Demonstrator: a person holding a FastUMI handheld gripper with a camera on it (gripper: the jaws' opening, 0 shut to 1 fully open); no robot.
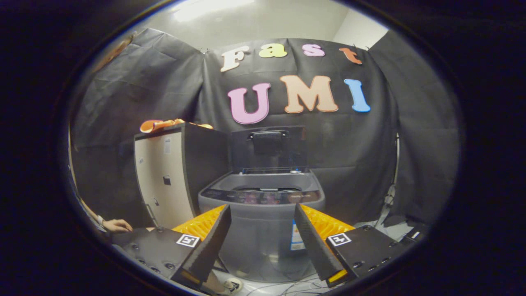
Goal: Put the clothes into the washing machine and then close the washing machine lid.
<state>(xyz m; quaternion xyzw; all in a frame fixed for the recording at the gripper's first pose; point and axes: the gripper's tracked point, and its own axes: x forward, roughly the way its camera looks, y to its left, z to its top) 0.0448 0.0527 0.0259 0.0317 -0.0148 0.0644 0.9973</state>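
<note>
Gripper [263, 230]: fingers spread wide apart, nothing between them, held in the air short of the washer.
Fingers [213, 242]: each carried a small square black-and-white marker tag on its housing; code pattern only, no readable words.
Washing machine [263, 234]: grey top-loader, straight ahead and beyond the fingers, seen through the gap between them; stood on the floor.
Lid [268, 148]: was up, standing roughly upright at the back of the tub opening, dark with a black handle block near its top edge.
Control panel [263, 198]: dark strip along the front rim; print too small to read.
Sticker [296, 236]: blue and white label on the washer's front, partly behind the right finger; text not legible.
Cabinet [164, 176]: tall, beige front with dark side, just left of the washer; small labels on it, unreadable.
Clothes [158, 124]: orange fabric lay bunched on top of the cabinet, well apart from the gripper.
Hand [117, 225]: a person's hand rested low at the left, beside the cabinet.
Cables [287, 287]: loose on the floor under the washer.
</note>
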